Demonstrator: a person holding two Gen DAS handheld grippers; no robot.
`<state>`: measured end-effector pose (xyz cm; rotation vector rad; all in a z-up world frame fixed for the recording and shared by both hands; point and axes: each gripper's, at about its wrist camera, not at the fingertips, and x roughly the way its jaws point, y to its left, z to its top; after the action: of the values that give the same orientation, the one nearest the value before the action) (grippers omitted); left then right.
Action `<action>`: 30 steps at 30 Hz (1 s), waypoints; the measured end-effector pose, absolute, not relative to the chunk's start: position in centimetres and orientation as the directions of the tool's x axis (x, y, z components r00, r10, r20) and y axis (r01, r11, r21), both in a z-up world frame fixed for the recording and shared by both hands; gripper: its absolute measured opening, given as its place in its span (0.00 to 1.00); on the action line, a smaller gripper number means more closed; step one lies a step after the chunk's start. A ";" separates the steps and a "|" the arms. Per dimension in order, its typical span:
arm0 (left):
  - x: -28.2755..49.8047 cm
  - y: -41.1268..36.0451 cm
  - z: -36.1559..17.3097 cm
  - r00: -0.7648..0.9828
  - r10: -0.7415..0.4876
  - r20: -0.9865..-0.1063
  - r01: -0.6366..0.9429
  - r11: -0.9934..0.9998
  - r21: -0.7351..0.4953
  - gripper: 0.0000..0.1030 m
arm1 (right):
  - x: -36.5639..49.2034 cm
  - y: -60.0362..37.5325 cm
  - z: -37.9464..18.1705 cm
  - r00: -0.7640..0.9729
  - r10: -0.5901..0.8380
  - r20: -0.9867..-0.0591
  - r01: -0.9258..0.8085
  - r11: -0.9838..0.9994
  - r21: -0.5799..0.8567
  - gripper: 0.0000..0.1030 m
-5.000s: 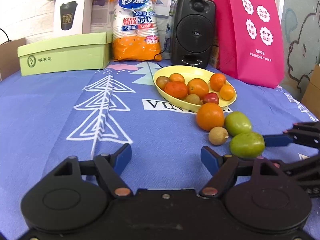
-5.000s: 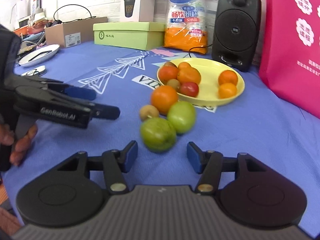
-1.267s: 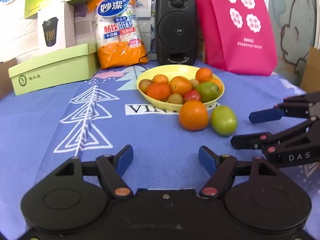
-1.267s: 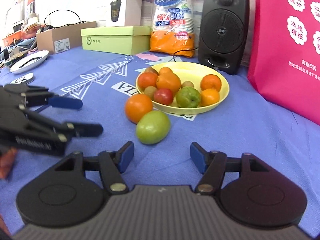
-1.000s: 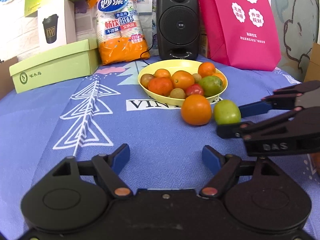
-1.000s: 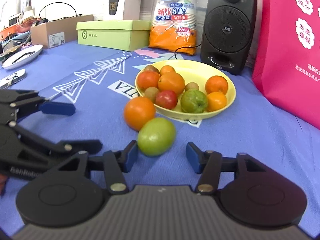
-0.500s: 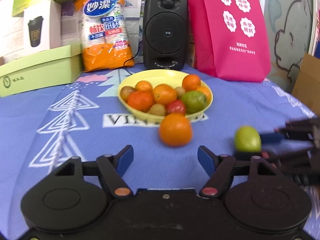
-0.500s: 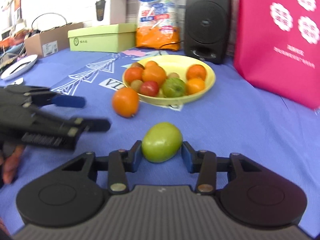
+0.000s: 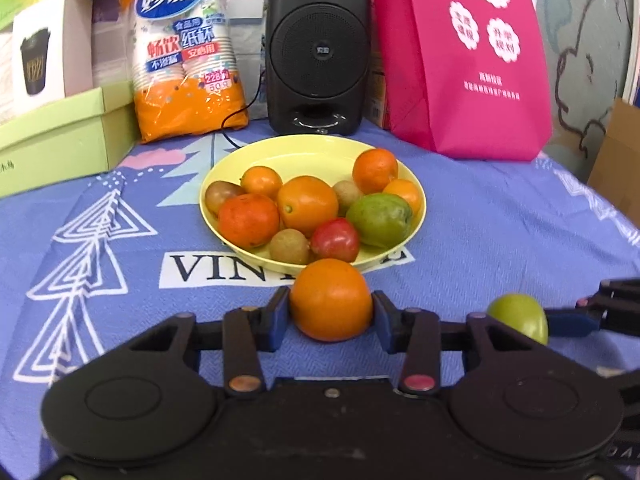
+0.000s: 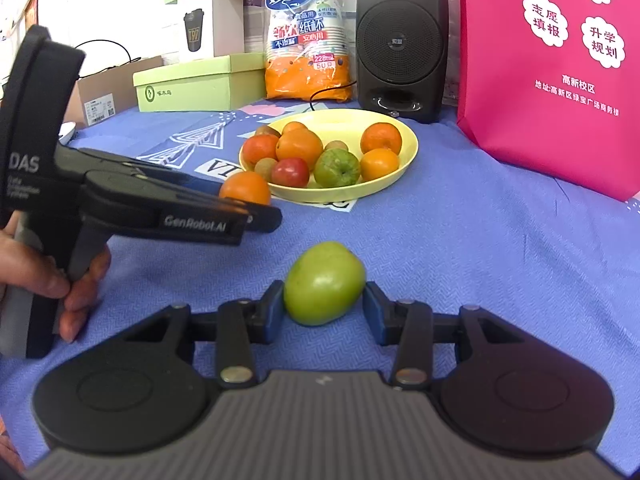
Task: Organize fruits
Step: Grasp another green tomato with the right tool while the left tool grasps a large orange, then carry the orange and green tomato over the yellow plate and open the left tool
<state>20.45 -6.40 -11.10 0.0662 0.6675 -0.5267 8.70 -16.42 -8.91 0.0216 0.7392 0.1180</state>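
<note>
So both grabs are happening at once. Nearest, the left hand-held gripper (image 9: 331,314) is clamping the loose orange (image 9: 330,299), pads touching its sides, right in front of the yellow bowl (image 9: 420,216) on the desk (image 9: 500,240). The right hand-held gripper (image 10: 324,307) is squeezing the loose green fruit (image 10: 324,282), a bit further out from the bowl.

To do this step well, I'm thinking: keep the pads across the widest part of each fruit, lift straight up before moving, and go one hand at a time so they aren't bumping over the bowl. Round fruit is probably going to roll, so lower it into a gap instead of dropping it.

Counting: two loose fruits, both gripped. In the bowl I'm seeing nine: five orange ones, one red, one green, two small brownish ones, plus a darker one at the back-left edge, so maybe ten. Behind: one speaker (image 9: 318,46), one pink bag (image 9: 464,60).
</note>
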 end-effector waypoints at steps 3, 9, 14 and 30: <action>20.2 -6.1 -10.9 0.660 -0.448 -0.603 0.487 0.866 -0.112 0.41 | 8.7 -16.4 -8.9 0.732 0.115 -0.671 -0.100 0.993 0.061 0.40; 18.1 -6.0 -10.2 0.663 -0.465 -0.586 0.517 0.851 -0.091 0.41 | 8.7 -16.5 -8.9 0.732 0.116 -0.671 -0.101 0.993 0.062 0.40; 15.4 -5.2 -9.4 0.666 -0.477 -0.574 0.539 0.839 -0.071 0.41 | 8.7 -16.5 -8.9 0.733 0.112 -0.671 -0.100 0.993 0.056 0.40; 18.5 -4.2 -4.6 0.705 -0.484 -0.519 0.543 0.838 -0.044 0.41 | 9.0 -16.9 -5.7 0.769 0.112 -0.630 -0.087 0.994 0.070 0.40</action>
<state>18.46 -4.19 -4.58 0.1154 0.5434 -0.5724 9.04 -16.92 -5.70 0.0372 0.6853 0.1082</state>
